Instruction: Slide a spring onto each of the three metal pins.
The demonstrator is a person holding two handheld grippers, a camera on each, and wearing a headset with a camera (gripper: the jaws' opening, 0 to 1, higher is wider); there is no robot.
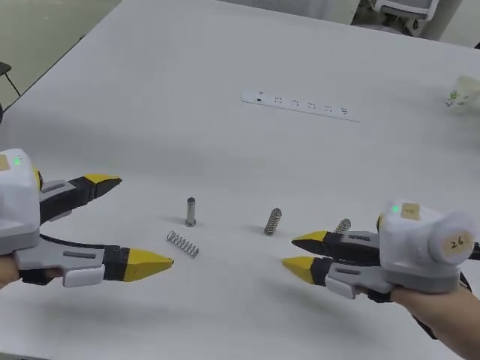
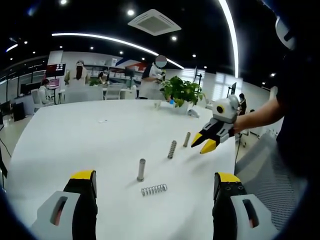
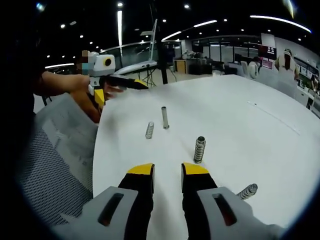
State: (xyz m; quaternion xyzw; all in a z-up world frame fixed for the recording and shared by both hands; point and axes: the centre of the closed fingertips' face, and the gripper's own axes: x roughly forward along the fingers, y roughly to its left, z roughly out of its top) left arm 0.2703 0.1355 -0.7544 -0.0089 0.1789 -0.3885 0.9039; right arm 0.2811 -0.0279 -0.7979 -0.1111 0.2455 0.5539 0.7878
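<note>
On the white table (image 1: 150,97) a bare metal pin (image 1: 190,211) stands upright. A loose spring (image 1: 182,244) lies flat just in front of it. To the right, one pin wearing a spring (image 1: 273,221) stands free, and a second sprung pin (image 1: 343,226) shows just behind my right gripper (image 1: 296,252). That gripper's jaws are a narrow gap apart with nothing between them. My left gripper (image 1: 129,221) is wide open, left of the loose spring. The left gripper view has the pin (image 2: 141,169) and spring (image 2: 154,189) ahead of the jaws. The right gripper view looks past a sprung pin (image 3: 199,149).
A white power strip (image 1: 300,103) lies across the far middle of the table. A crumpled clear wrapper (image 1: 461,94) sits at the far right edge. A chair (image 1: 401,11) stands beyond the table. People (image 2: 150,80) stand far off in the room.
</note>
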